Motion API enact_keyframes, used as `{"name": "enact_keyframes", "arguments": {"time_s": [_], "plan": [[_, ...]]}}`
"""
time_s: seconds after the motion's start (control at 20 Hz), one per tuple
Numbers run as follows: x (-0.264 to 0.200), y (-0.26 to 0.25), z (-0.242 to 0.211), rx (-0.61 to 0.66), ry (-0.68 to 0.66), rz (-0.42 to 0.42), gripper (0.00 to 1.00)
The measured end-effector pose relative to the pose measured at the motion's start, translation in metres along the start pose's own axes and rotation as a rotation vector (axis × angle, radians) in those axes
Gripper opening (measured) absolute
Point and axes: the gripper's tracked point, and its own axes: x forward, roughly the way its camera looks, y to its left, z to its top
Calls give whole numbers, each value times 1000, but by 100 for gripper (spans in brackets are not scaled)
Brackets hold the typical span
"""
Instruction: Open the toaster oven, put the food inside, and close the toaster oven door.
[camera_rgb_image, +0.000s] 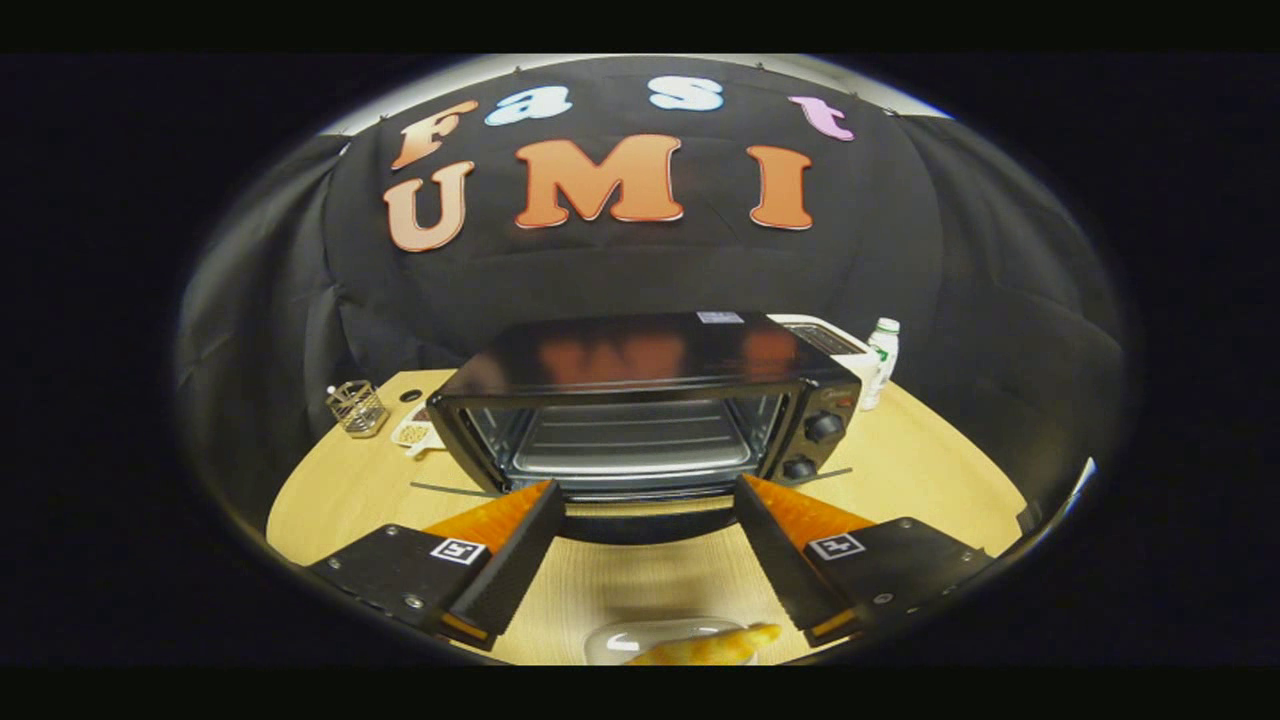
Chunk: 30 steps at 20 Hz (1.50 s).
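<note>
The toaster oven (650, 410) stands on the pale wooden table (930, 470), straight ahead of the gripper (650, 487) and just beyond its fingertips. Its door is down, hanging open toward the fingers, and the wire rack inside shows through the opening. Two round knobs (822, 428) sit one above the other on its right-hand panel. The gripper's fingers are spread wide apart and grasp nothing, their tips flanking the lowered door edge. Below and between the fingers, nearer than the oven, lies the food (715, 645), a golden pastry-like piece on a clear dish (620, 640), partly cut off. Left of the oven sit a small wire basket (357, 408) and a small white tray (415, 435). Behind its right corner stands a white bottle (880, 362) beside a white appliance (825, 337).
</note>
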Motion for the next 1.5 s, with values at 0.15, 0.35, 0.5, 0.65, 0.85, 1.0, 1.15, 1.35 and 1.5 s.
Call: {"name": "enact_keyframes", "arguments": {"time_s": [0.15,0.35,0.5,0.65,0.85,1.0,1.15,1.35,1.5], "plan": [[-11,-2,-29,14,32,8,100],[-16,-3,-68,26,88,16,99],[-17,-3,-84,75,80,27,99],[-13,-4,-114,73,140,22,99],[0,-2,-144,64,217,8,99],[1,-1,-144,73,216,18,99],[-19,-8,-136,68,200,-2,99],[-61,-10,-137,47,174,-31,99],[-85,-11,-149,50,176,-75,99]]}}
